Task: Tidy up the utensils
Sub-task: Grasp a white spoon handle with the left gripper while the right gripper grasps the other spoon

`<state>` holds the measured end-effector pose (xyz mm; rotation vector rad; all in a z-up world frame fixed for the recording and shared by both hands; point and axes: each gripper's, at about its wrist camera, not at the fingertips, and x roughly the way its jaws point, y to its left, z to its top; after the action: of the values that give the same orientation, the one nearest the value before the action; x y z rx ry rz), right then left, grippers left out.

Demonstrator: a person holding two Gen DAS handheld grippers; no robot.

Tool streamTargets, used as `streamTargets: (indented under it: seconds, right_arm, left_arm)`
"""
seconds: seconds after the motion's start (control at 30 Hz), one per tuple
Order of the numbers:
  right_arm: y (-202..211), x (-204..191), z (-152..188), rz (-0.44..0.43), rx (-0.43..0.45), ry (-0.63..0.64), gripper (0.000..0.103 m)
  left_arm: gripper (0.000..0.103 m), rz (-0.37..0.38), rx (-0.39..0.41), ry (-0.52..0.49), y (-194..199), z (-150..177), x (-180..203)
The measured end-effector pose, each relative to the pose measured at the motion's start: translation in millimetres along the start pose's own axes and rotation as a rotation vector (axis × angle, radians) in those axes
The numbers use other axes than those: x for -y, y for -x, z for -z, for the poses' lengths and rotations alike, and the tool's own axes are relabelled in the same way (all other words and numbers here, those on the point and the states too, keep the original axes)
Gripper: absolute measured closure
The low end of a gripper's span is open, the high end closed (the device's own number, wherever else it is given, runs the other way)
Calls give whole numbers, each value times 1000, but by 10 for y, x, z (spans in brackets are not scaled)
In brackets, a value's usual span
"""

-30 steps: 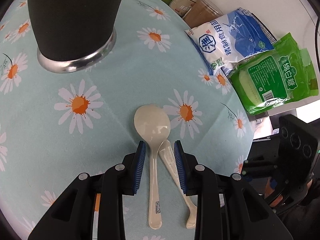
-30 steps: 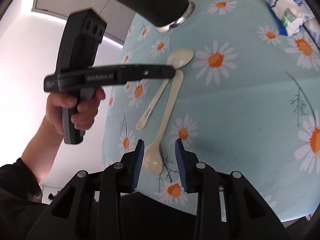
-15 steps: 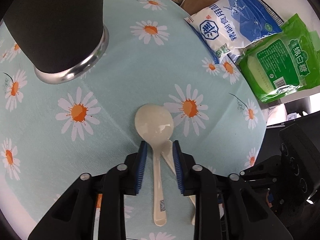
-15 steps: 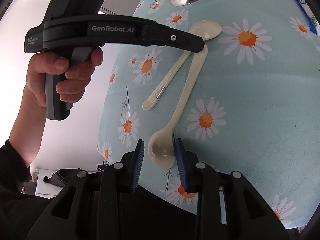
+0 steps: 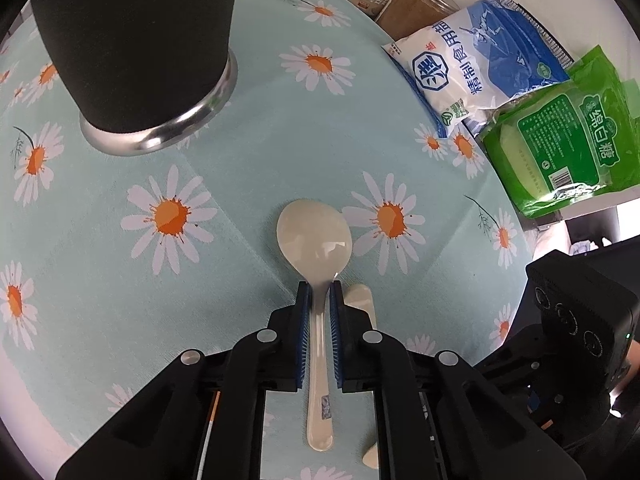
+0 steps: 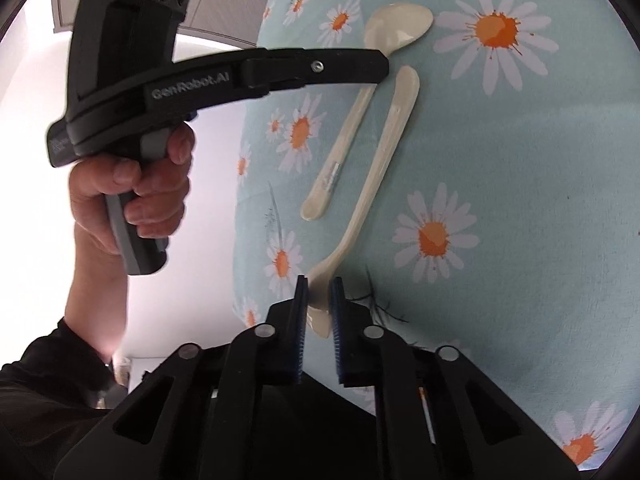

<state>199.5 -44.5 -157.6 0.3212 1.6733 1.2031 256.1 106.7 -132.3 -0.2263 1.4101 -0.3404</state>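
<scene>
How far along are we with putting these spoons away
Nothing is stowed yet. The left gripper is closed on the neck of the large cream spoon; the right gripper is closed on the bowl of the slimmer spoon. Both lie on the daisy tablecloth. Lifting them into the black cup probably remains.

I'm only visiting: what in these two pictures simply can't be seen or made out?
- Black container: top cut off by the left wrist view's edge, so its contents are hidden.
- Second spoon: mostly hidden behind the left gripper in that view.
- Second spoon's bowl: partly covered by the right gripper.
- Sticker on the first spoon: too small to read.
</scene>
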Motion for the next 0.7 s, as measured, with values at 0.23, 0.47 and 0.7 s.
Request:
streamTargets:
  seconds: [0.23,0.47,0.7]
  right_arm:
    - [77,-4,-29,-14,18,-18,94]
    - [284,11,-4,-18,55,-25,96]
    - [467,41,5,-23,90,-27,98]
  left_arm:
    - [96,21,17,15,25,14,-45]
    - [98,35,47,19,82,13,-64]
    - [99,41,67,19,136,21,-72]
